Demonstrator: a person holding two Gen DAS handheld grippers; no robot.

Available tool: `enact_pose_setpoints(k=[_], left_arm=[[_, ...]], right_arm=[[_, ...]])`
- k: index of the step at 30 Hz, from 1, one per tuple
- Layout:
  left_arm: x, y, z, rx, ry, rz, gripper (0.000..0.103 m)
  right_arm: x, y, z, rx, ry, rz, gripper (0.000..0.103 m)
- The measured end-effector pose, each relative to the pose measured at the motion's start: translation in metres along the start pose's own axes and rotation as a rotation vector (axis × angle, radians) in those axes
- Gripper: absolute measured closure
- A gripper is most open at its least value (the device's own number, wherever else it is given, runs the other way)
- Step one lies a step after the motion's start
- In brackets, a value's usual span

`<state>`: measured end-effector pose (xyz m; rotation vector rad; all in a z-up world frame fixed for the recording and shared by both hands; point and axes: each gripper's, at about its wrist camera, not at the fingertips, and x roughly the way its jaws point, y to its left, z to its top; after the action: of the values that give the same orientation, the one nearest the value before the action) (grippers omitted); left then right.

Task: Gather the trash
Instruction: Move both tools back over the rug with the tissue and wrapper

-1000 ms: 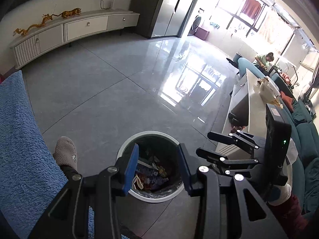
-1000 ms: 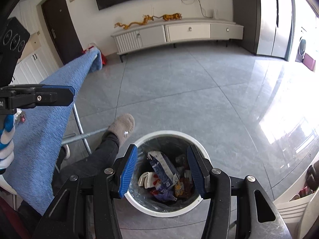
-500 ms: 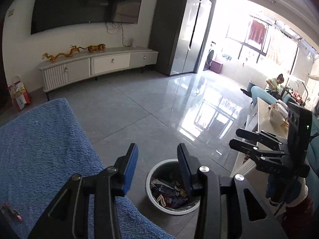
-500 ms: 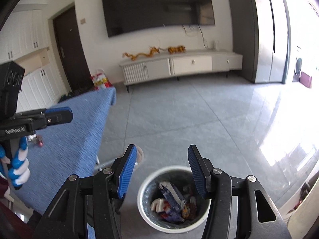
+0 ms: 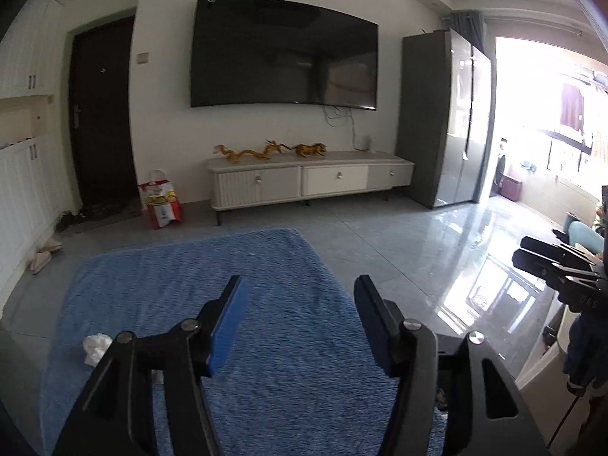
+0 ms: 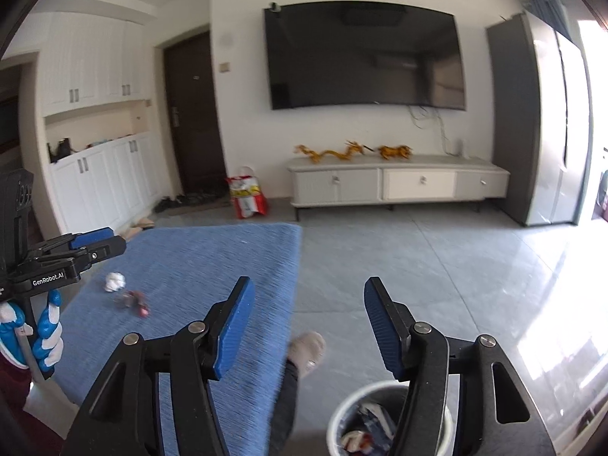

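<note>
A crumpled white tissue [image 5: 97, 347] lies on the blue towel-covered table [image 5: 273, 266], left of my left gripper [image 5: 300, 321], whose jaws are opening with nothing between them. In the right wrist view the tissue [image 6: 114, 282] lies beside a small dark red wrapper [image 6: 133, 301] on the table [image 6: 212, 254]. My right gripper [image 6: 307, 326] hangs above the table's right edge, its jaws opening and empty. Below it stands the white trash bin [image 6: 344, 414], holding several wrappers. The left gripper [image 6: 81, 247] shows at the left edge, held in a blue and white glove.
A person's leg and grey slipper [image 6: 307, 349] stick out from under the table next to the bin. A white TV cabinet [image 5: 307, 180], a red and white bag [image 5: 161, 201] and a dark door [image 5: 100, 114] stand along the far wall. The right gripper [image 5: 554, 262] shows at the right edge.
Both grippers rose from over the bin and tilted up toward the table and far wall. The left one swung left over the towel. Both sets of jaws stand wider than before.
</note>
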<state>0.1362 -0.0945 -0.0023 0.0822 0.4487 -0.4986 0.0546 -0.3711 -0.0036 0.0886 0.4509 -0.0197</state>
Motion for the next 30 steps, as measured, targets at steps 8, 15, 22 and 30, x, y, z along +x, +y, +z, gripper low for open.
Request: enact_pose_setpoints(k=[8,15,22,30], left_arm=[[-0.062,0.051,-0.019,-0.052,-0.079,0.237,0.036],[-0.106,0.063,-0.039,-0.112,-0.111,0.402,0.035],[-0.14,0.066,-0.051,-0.127,-0.159,0.53,0.02],[-0.165,0.064,-0.056,-0.13,-0.211,0.639,0.017]], right_arm=[[0.008,0.063,0.01,-0.068,-0.033,0.141,0.041],[0.009,0.096,0.008,-0.082,-0.058,0.242,0.04],[-0.006,0.113,0.002,-0.088,-0.104,0.266,0.033],[-0.021,0.123,-0.002,-0.071,-0.149,0.208,0.019]])
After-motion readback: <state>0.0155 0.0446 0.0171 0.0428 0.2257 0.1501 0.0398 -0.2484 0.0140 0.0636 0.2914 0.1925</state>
